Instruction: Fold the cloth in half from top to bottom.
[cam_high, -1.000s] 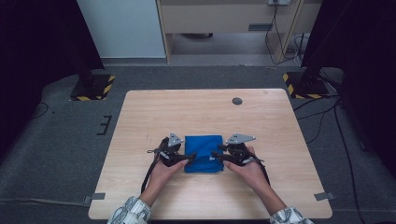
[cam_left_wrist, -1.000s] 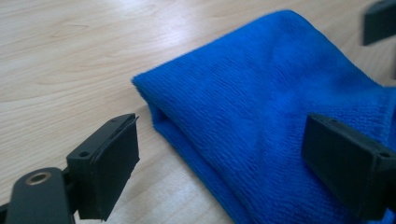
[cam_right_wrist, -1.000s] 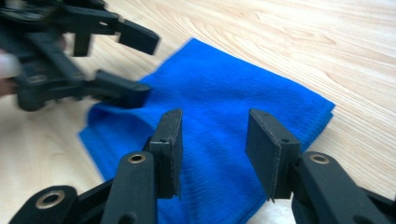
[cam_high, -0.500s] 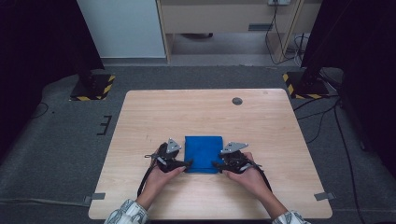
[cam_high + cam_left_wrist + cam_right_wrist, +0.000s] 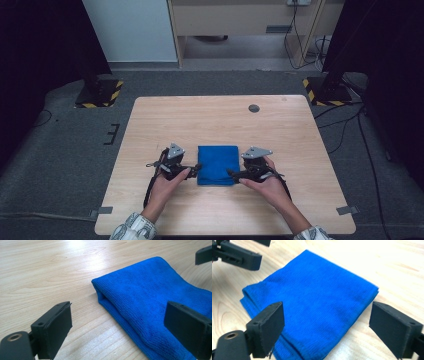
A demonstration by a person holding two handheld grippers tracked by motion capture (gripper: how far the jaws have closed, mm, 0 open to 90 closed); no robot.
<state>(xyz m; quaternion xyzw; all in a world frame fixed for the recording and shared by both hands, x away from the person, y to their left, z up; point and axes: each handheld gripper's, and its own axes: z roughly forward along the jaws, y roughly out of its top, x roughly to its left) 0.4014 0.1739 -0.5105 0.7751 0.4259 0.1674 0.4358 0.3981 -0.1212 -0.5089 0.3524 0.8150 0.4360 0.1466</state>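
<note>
A folded blue cloth lies flat on the wooden table, near its front middle. My left gripper is at the cloth's left edge, jaws wide open. In the left gripper view the cloth lies between and ahead of the jaws, its folded corner pointing towards me. My right gripper is at the cloth's right edge, also open. In the right gripper view the cloth spreads out between the two black jaws, and the left gripper appears at the top left.
A small dark round disc is set in the table near its far right. Black stands with yellow-striped bases flank the table on the grey floor. Cables trail on the floor to the right.
Both hands have drawn back towards the table's front edge. The grippers went from the cloth's middle sides to its near corners. The cloth has stayed flat.
</note>
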